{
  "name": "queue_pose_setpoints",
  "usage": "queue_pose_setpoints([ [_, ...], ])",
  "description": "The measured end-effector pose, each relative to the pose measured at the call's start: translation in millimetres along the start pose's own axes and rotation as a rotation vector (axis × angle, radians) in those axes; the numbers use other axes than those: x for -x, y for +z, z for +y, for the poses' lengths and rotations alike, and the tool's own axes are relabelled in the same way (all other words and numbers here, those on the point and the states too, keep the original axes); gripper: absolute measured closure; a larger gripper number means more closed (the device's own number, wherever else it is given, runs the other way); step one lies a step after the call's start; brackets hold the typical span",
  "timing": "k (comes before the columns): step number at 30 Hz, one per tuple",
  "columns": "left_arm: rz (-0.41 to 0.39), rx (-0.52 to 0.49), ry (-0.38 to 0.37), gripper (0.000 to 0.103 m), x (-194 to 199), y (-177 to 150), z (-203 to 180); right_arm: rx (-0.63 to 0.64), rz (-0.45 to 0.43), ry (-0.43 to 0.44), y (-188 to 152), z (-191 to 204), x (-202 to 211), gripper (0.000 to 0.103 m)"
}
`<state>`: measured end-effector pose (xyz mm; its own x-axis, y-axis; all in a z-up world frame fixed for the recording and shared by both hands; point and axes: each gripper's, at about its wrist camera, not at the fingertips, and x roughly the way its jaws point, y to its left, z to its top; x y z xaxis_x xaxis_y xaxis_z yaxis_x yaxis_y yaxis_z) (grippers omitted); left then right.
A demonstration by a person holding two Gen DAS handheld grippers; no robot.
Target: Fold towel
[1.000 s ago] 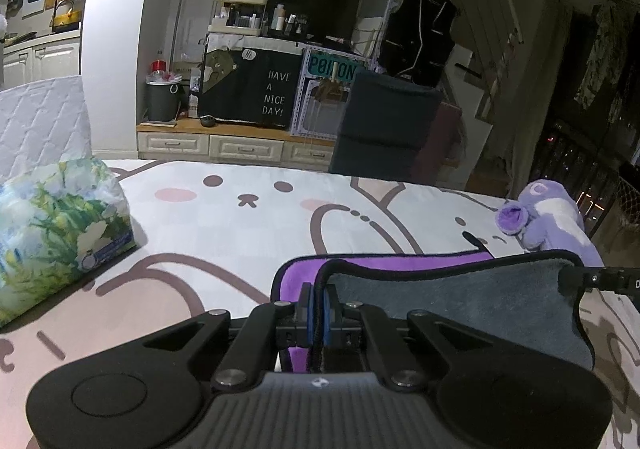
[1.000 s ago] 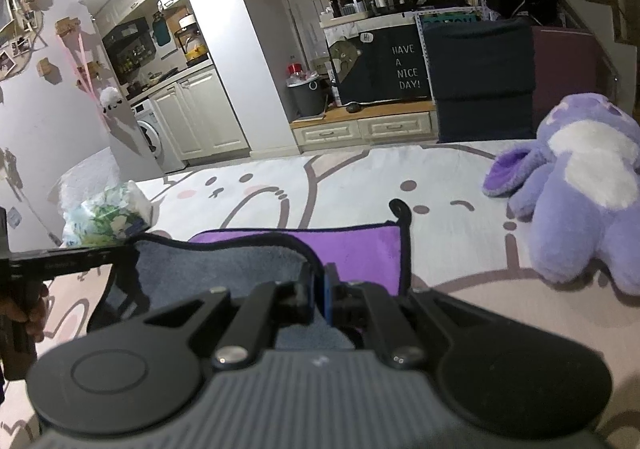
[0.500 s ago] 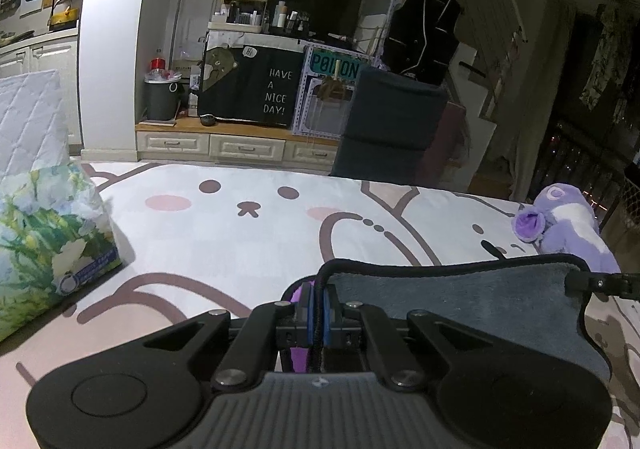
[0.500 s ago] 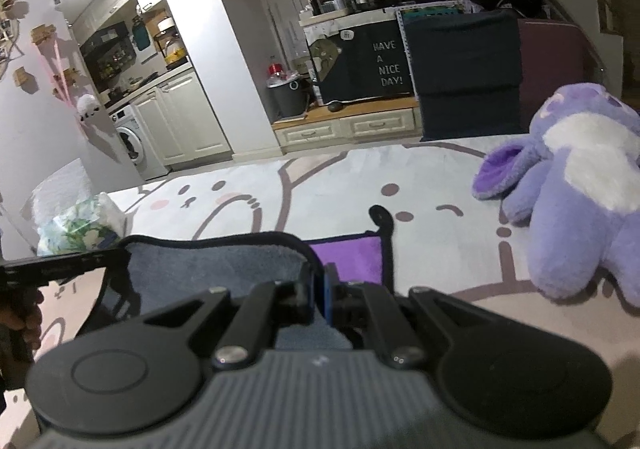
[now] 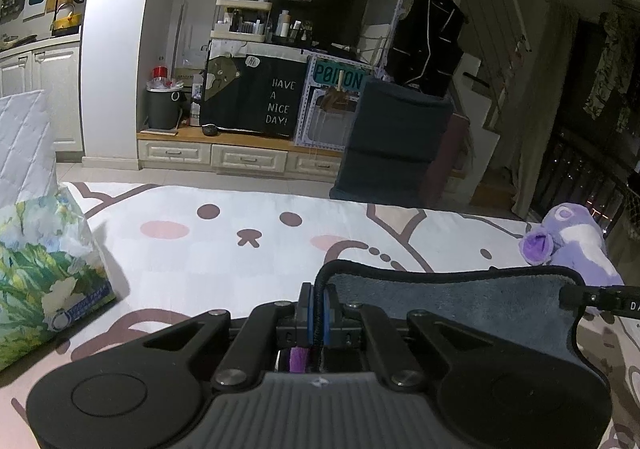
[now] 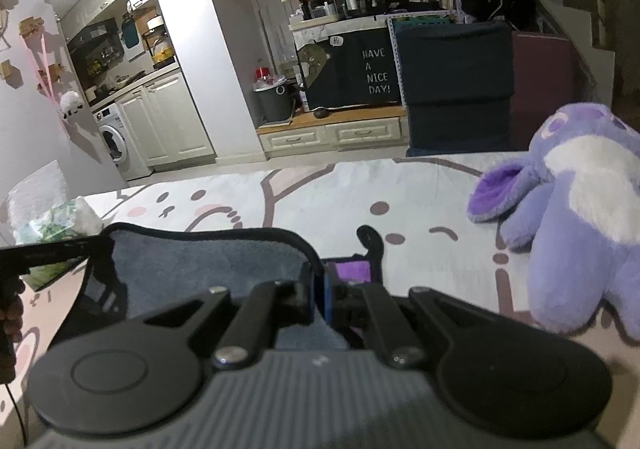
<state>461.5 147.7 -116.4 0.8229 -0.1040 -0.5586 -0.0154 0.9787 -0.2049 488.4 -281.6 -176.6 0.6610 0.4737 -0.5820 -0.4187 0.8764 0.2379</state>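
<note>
The towel (image 5: 448, 301) is grey on one side and purple on the other, with a black hem. It lies on a white cloth with cartoon faces (image 5: 248, 241). My left gripper (image 5: 316, 313) is shut on the towel's left corner. My right gripper (image 6: 318, 289) is shut on the towel's (image 6: 208, 269) right corner. The grey side is stretched between the two grippers and folded over the purple side, of which only a small patch (image 6: 352, 269) shows. The towel's hanging loop (image 6: 370, 239) lies just beyond.
A floral tissue pack (image 5: 44, 269) sits at the left and also shows in the right wrist view (image 6: 56, 225). A purple plush toy (image 6: 576, 217) lies at the right. A dark chair (image 5: 396, 145) stands beyond the table's far edge.
Both grippers have carried the grey edge forward over the purple side. The purple strip has shrunk from a wide band to a small patch.
</note>
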Motion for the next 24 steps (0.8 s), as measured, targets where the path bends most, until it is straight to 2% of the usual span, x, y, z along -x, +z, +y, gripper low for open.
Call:
queue_pose_setpoints([
  [7, 0.035, -0.008, 0.021, 0.098, -13.4, -5.8, 1.3, 0.023, 0.013, -0.04, -1.2, 5.8, -14.0, 0.097],
  [14, 0.037, -0.015, 0.028, 0.098, -22.1, -4.3, 1.7, 0.035, 0.019, -0.079, -0.5, 6.7, -25.5, 0.097],
  [24, 0.102, -0.059, 0.075, 0.098, -38.8, -12.0, 0.5, 0.035, 0.061, -0.113, -6.1, 1.2, -50.3, 0.097],
])
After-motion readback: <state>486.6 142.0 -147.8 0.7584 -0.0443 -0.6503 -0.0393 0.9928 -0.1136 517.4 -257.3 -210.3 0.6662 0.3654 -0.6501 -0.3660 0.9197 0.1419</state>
